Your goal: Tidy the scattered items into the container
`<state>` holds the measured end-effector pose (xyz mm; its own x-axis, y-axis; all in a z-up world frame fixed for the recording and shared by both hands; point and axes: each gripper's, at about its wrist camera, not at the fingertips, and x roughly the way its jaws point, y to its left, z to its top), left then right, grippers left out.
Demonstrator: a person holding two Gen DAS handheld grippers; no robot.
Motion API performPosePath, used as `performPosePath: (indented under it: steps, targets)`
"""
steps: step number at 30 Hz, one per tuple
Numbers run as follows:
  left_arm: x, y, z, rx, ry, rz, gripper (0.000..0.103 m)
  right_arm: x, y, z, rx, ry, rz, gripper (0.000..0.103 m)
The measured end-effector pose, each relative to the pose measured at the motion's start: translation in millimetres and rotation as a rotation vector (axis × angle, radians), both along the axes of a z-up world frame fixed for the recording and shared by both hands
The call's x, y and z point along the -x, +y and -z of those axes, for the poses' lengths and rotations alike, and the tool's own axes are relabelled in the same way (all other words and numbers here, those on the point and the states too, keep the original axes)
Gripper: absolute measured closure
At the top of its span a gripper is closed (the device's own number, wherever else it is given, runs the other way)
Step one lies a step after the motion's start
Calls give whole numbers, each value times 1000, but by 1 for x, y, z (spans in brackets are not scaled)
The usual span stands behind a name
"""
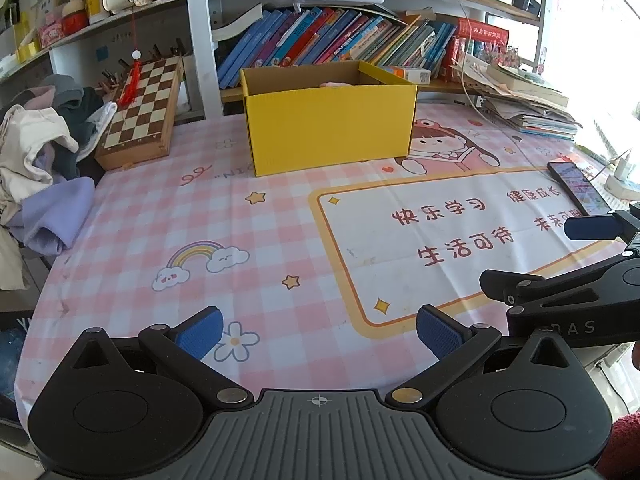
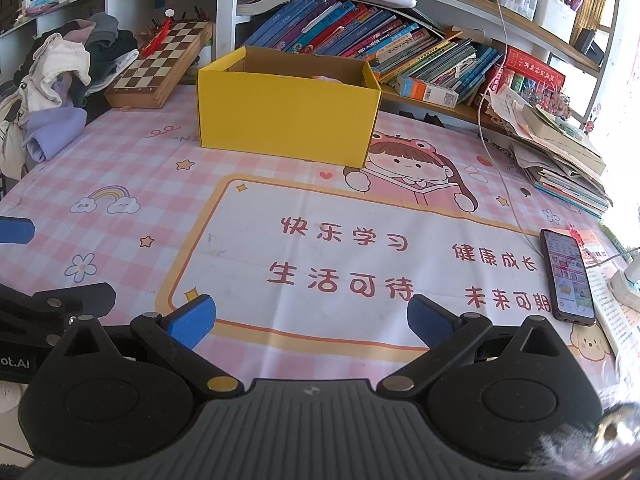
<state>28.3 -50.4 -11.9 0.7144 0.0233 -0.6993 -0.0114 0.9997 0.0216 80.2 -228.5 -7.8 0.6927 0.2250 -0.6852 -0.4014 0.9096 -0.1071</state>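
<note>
An open yellow cardboard box (image 1: 328,128) stands at the back of the desk, also in the right wrist view (image 2: 288,116). A pink item (image 1: 336,84) shows just above its rim inside; it also peeks out in the right wrist view (image 2: 326,78). My left gripper (image 1: 320,334) is open and empty, low over the near desk edge. My right gripper (image 2: 310,320) is open and empty beside it, to the right. Each gripper shows at the other view's edge.
A pile of clothes (image 1: 36,160) lies at the left. A chessboard (image 1: 140,112) leans behind it. A phone (image 2: 568,276) and charger sit at the right, with stacked books (image 2: 560,160) and a cable. Shelves of books stand behind the box.
</note>
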Motion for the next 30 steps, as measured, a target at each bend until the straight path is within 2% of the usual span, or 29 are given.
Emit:
performPosePath:
  steps: [15,30]
  targets:
    - [-1,6,2,37,13,-5,0,1,2,1,1,7,5,0]
    - [-9,19,9,120,22,-40,0,-6,11,3,30,19,2,0]
